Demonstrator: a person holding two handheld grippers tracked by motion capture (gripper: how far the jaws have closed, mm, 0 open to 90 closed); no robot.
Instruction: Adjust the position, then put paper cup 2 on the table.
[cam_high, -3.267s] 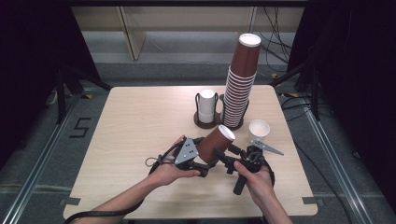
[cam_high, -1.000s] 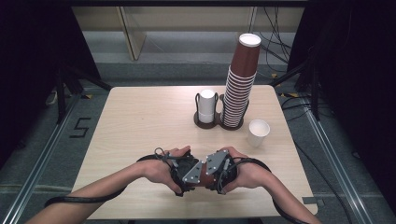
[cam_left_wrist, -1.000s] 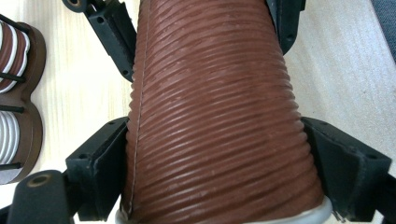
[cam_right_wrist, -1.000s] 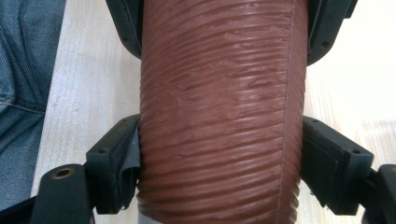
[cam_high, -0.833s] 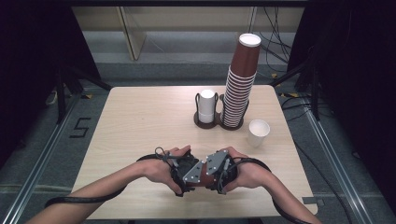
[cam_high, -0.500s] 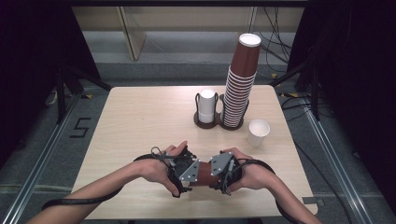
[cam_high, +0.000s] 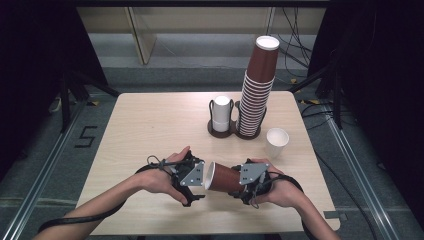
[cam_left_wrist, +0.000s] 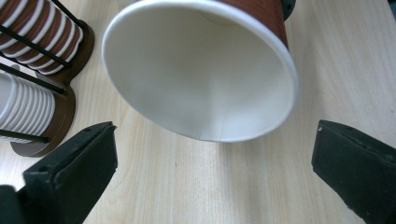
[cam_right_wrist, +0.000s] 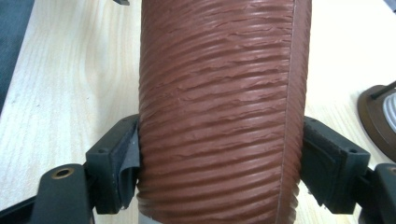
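- A brown ribbed paper cup (cam_high: 226, 177) lies on its side just above the table (cam_high: 150, 125), near the front edge, at about 6 o'clock from the rack; its white inside is empty in the left gripper view.
- The right gripper (cam_right_wrist: 219, 161) is clamped on this cup: 1 black jaw presses each side of the ribbed wall near the cup's base, at 9 and 3 o'clock in the right gripper view.
- The cup's open mouth points toward the left gripper (cam_left_wrist: 210, 172), whose jaws have just been opening and now stand wide apart. The white rim (cam_left_wrist: 201, 70) hangs at 12 o'clock ahead of those jaws, touching neither.
- In the high view the left gripper (cam_high: 192, 175) sits just beside the cup's mouth, at 9 o'clock from it, and the right gripper (cam_high: 250, 180) is at 3 o'clock.
- A 2-slot rack (cam_high: 235, 131) stands at the table's far middle: the left slot holds a short stack of white cups (cam_high: 221, 112), the right a tall leaning stack of brown cups (cam_high: 257, 85).
- A single white cup (cam_high: 276, 142) stands upright at 4 o'clock from the rack; its contents cannot be made out.
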